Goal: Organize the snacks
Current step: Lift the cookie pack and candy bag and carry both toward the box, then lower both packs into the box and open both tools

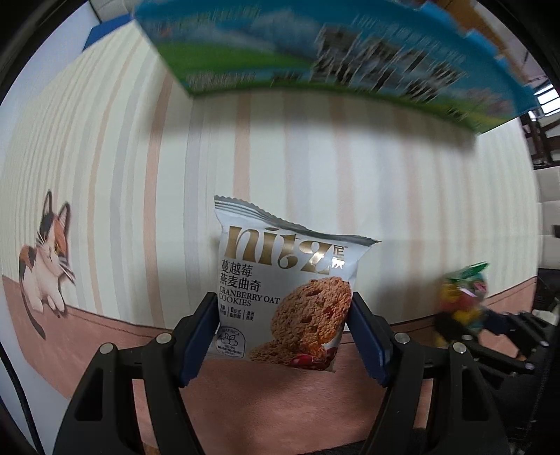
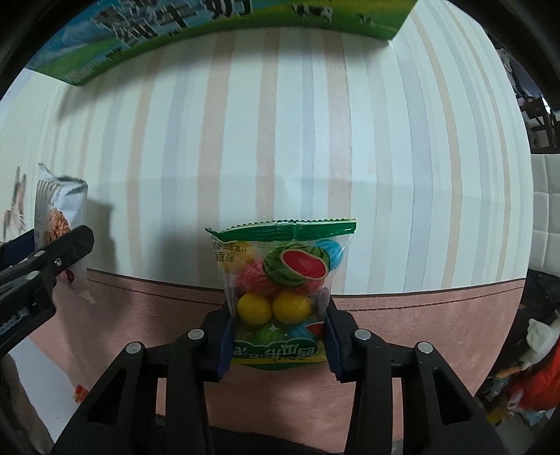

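My left gripper [image 1: 281, 334] is shut on a silver packet of cranberry oat cookies [image 1: 283, 280] and holds it upright above the striped mat. It also shows at the left edge of the right wrist view [image 2: 59, 224]. My right gripper [image 2: 278, 344] is shut on a clear packet of watermelon gum balls [image 2: 283, 290], held upright with its print upside down. That packet appears blurred at the right of the left wrist view [image 1: 463, 297]. A blue and green cardboard box [image 1: 315, 56] stands at the far end of the mat, also in the right wrist view [image 2: 227, 31].
The striped mat [image 2: 350, 140] has a pink border [image 2: 420, 332] and a cat picture [image 1: 45, 252] at its left. Dark chairs [image 2: 540, 122] and a white padded surface [image 2: 546, 227] stand to the right. Red and white items [image 2: 539, 367] lie off the mat's right edge.
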{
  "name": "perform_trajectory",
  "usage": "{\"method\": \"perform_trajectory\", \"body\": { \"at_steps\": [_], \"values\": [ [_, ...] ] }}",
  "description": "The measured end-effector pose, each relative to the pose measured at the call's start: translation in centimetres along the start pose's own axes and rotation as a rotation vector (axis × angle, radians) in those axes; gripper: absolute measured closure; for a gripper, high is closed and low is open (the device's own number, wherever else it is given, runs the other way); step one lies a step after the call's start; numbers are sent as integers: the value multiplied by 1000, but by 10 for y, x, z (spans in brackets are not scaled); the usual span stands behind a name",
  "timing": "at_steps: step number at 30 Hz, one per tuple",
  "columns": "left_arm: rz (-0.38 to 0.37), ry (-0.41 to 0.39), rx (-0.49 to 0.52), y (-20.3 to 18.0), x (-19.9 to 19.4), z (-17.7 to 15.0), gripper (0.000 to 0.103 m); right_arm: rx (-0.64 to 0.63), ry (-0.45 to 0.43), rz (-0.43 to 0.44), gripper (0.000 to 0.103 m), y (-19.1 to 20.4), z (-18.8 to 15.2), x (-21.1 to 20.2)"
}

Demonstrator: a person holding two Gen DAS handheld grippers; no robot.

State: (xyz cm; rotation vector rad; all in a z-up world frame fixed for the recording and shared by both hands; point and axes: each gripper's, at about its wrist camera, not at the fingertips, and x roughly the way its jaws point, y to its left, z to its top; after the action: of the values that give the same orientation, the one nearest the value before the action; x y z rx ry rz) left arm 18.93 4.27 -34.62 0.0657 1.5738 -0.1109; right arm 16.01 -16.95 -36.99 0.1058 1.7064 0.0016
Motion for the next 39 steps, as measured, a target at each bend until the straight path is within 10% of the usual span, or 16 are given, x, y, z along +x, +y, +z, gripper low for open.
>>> {"method": "perform_trajectory", "body": {
  "at_steps": [21, 28, 39],
  "values": [
    [-166, -220, -1, -25, -161, 112, 32, 39, -293, 255, 59, -25, 75, -192],
    [-150, -147, -10, -31, -133, 161, 32, 22, -338, 217, 59, -40, 146, -228],
    [-111, -21, -17, -37, -66, 201, 32, 46, -221, 185, 59, -54, 251, -175]
  ]
}}
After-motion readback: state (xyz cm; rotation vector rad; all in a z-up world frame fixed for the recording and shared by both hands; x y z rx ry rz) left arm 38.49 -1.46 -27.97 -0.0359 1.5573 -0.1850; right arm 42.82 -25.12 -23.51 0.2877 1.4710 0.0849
